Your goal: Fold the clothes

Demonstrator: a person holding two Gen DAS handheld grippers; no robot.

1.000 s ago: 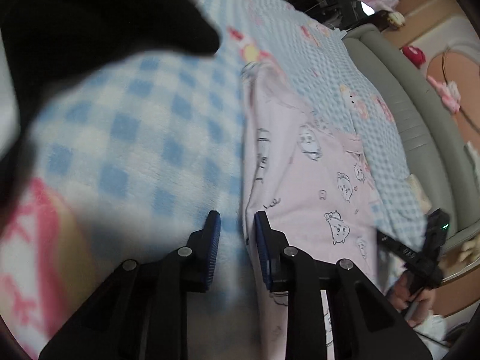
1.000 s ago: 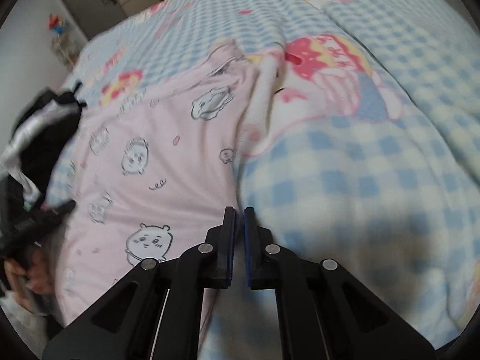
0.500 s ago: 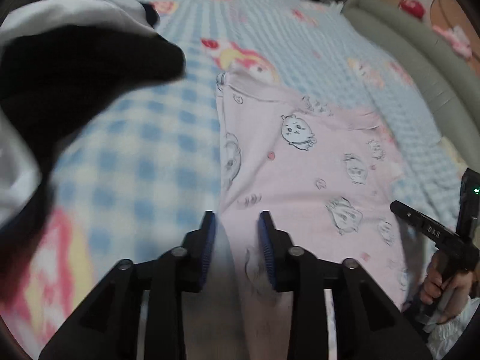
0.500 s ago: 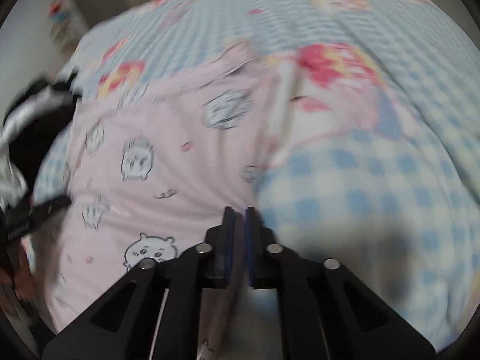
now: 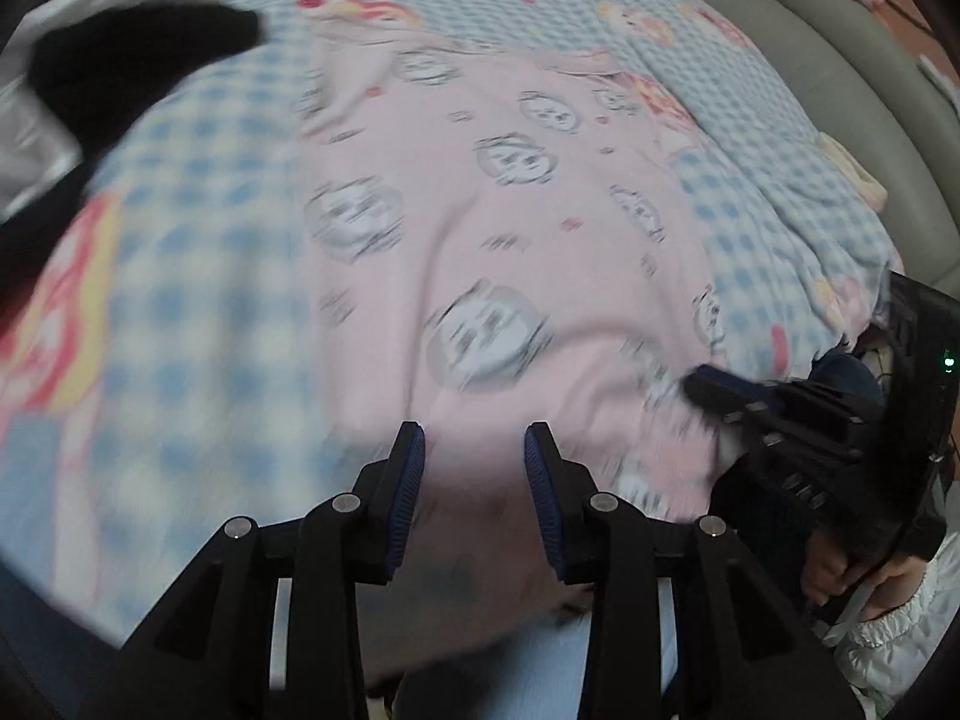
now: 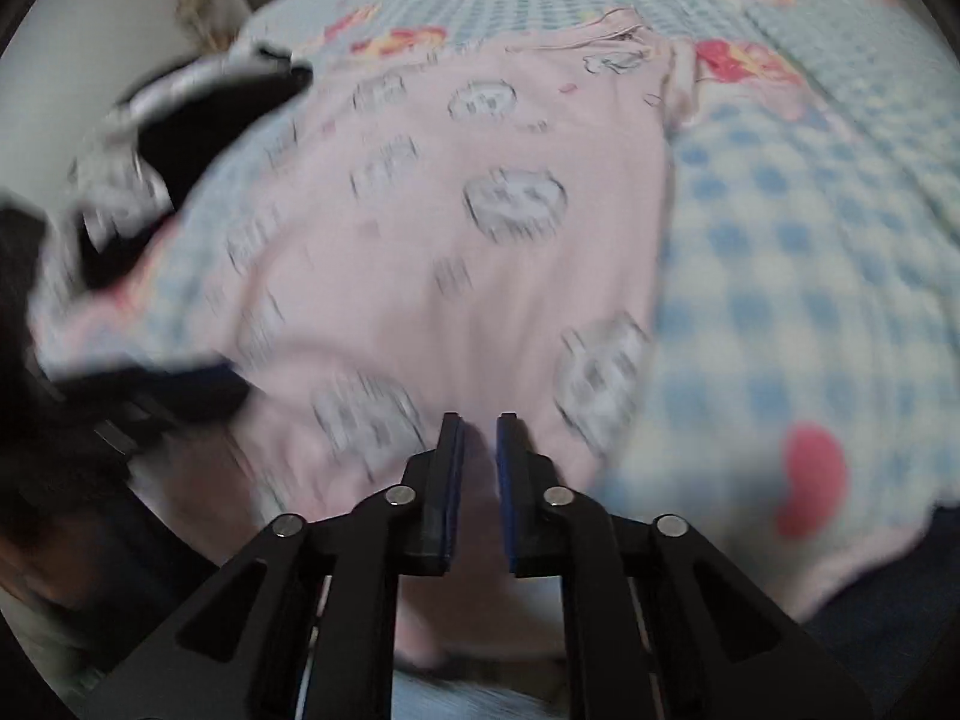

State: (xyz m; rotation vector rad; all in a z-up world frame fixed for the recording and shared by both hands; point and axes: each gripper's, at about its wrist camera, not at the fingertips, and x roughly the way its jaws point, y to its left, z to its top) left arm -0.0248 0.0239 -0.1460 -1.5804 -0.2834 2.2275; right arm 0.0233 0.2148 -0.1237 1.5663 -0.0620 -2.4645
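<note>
A pink garment with cartoon faces lies spread on the blue checked blanket; it also shows in the right wrist view. My left gripper sits at the garment's near edge, with pink cloth between its parted jaws. My right gripper is at the near edge too, its jaws a narrow gap apart with pink cloth between them. The right gripper also shows in the left wrist view, at the garment's right corner. Both views are motion-blurred.
A black and white garment lies at the left on the blanket; it also shows in the right wrist view. A grey padded bed edge runs along the right.
Both grippers have pulled back toward the near edge, dragging the pink garment flatter and wider. The left jaws have opened wider; the right jaws have parted slightly.
</note>
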